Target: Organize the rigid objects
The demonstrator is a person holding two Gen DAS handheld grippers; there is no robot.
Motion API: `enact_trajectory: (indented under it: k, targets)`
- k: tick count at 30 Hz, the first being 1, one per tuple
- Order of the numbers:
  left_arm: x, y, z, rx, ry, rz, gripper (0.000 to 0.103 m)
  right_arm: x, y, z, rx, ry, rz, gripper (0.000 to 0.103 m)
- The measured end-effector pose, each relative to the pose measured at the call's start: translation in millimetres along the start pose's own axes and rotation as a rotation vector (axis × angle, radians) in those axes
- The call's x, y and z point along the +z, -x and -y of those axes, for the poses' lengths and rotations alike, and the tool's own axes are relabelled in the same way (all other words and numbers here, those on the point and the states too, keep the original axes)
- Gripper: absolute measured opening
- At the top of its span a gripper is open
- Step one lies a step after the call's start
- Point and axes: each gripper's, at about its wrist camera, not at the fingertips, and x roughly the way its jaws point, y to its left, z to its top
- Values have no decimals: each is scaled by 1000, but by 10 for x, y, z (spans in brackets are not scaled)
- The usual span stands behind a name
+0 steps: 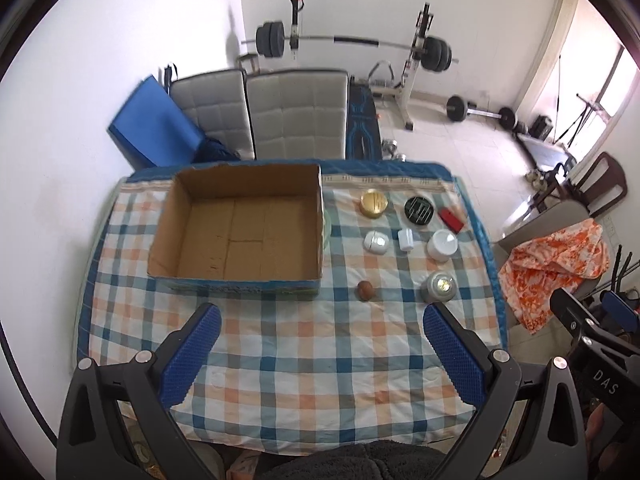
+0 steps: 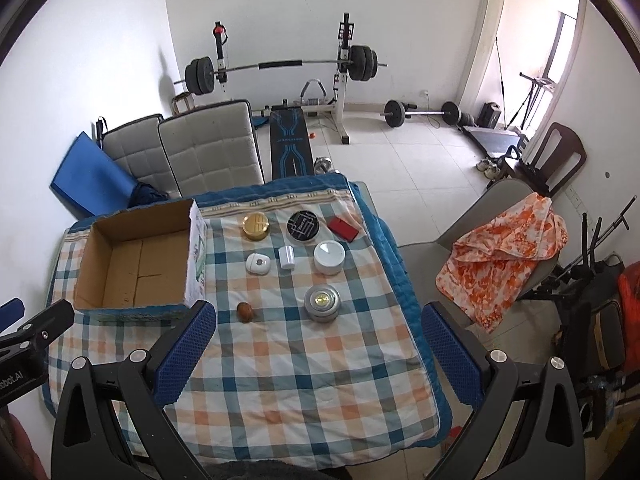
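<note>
An open, empty cardboard box (image 1: 240, 232) (image 2: 132, 264) stands on the left of the checked tablecloth (image 1: 304, 360) (image 2: 304, 364). To its right lie a gold round tin (image 1: 373, 203) (image 2: 256, 225), a black round tin (image 1: 419, 210) (image 2: 303, 227), a red flat box (image 1: 451, 219) (image 2: 343, 229), a white case (image 1: 376, 241) (image 2: 258, 264), a small white cylinder (image 1: 406, 239) (image 2: 287, 257), a white round jar (image 1: 441, 244) (image 2: 329, 257), a silver tin (image 1: 439, 286) (image 2: 322, 303) and a small brown ball (image 1: 365, 290) (image 2: 245, 312). My left gripper (image 1: 320, 356) and right gripper (image 2: 316, 356) hover open and empty over the near cloth.
Two grey padded chairs (image 1: 280, 116) stand behind the table, with a blue mat (image 1: 154, 128) against the wall. A barbell rack (image 2: 280, 68) stands at the back. A chair with an orange cloth (image 2: 504, 264) sits right of the table.
</note>
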Motion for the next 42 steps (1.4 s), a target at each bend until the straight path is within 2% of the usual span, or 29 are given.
enact_trajectory:
  k: [4,10,15,19,23,27,32,36,42]
  targets:
    - [158,-628,189,13,-19,-86,103,21,-738,121,16,-18,-141,103]
    - [385,-1670,478,27,-18,-235,103,65,-2115,240,37,-51,-320,103]
    - [444,-2415,719,91,-53,-333,103,-21,-3275,257,28,-77,-474,100]
    - [394,-2864,858,100,-80,-412,103,-167,-3829,264,28,-97,-557,95]
    - [364,-3127,950,115,-99,-448,103,-247,-4148,256,78,-133,-598,94]
    - [363,-3255,1008,134,-118,-455,103,-309,-4381,188,68,-100,-639,76]
    - [395,-3361,1096,131,-132,-465,103,-362,-4505,244,80,-78,-636,73]
    - [535,-3412,1298,69,-147,-470,103,-318,-4543,472,64,-79,-648,73]
    - [805,-3620,1823,-67,-166,-513,103,-1,-4627,1032,-10,-154,-641,73]
